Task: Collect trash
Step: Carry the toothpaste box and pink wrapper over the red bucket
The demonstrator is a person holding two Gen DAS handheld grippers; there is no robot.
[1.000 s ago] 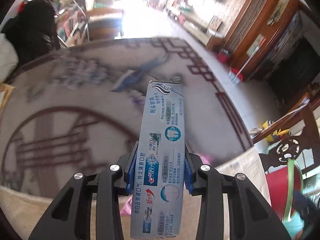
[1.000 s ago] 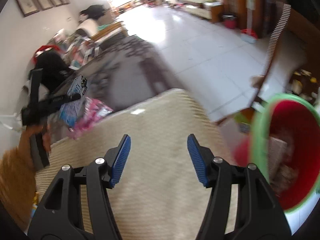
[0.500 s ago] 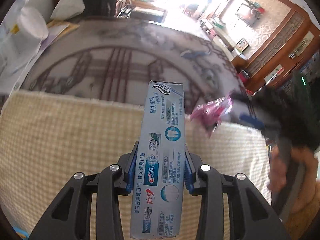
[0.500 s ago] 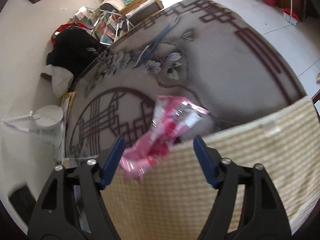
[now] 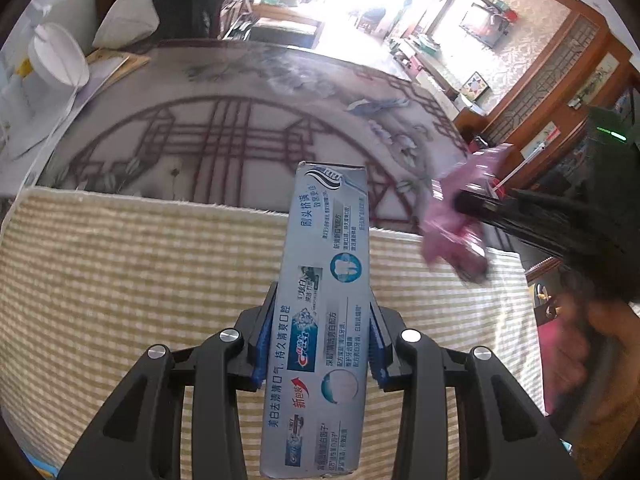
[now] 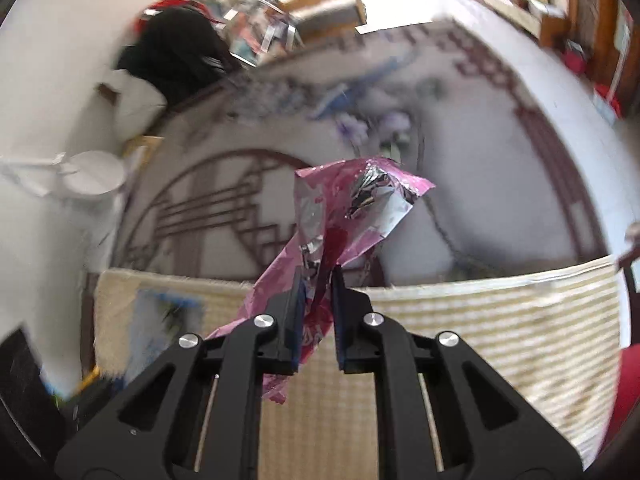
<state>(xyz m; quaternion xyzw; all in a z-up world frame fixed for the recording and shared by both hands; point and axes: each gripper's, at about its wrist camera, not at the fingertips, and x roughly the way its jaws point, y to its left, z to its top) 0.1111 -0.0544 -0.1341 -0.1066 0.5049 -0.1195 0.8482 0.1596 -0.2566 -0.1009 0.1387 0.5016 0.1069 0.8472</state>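
Note:
My left gripper (image 5: 320, 344) is shut on a grey and blue toothpaste box (image 5: 324, 292) that stands lengthwise between the blue pads, over a yellow checked mat (image 5: 140, 280). My right gripper (image 6: 316, 300) is shut on a crumpled pink foil wrapper (image 6: 344, 216), held above the mat's far edge (image 6: 480, 304). In the left wrist view the same pink wrapper (image 5: 452, 220) hangs blurred at the right, in the black fingers (image 5: 520, 216) of the right gripper, with a hand (image 5: 580, 344) behind it.
A patterned grey and maroon rug (image 5: 240, 120) lies beyond the mat. A white fan-like object (image 5: 56, 60) and papers sit at the far left. A red bin's edge (image 6: 628, 384) shows at the right. Wooden furniture (image 5: 540, 80) lines the far right wall.
The right gripper swung from the red bin over to the pink wrapper, closed on it and lifted it. The left gripper swung across with the toothpaste box, then held still.

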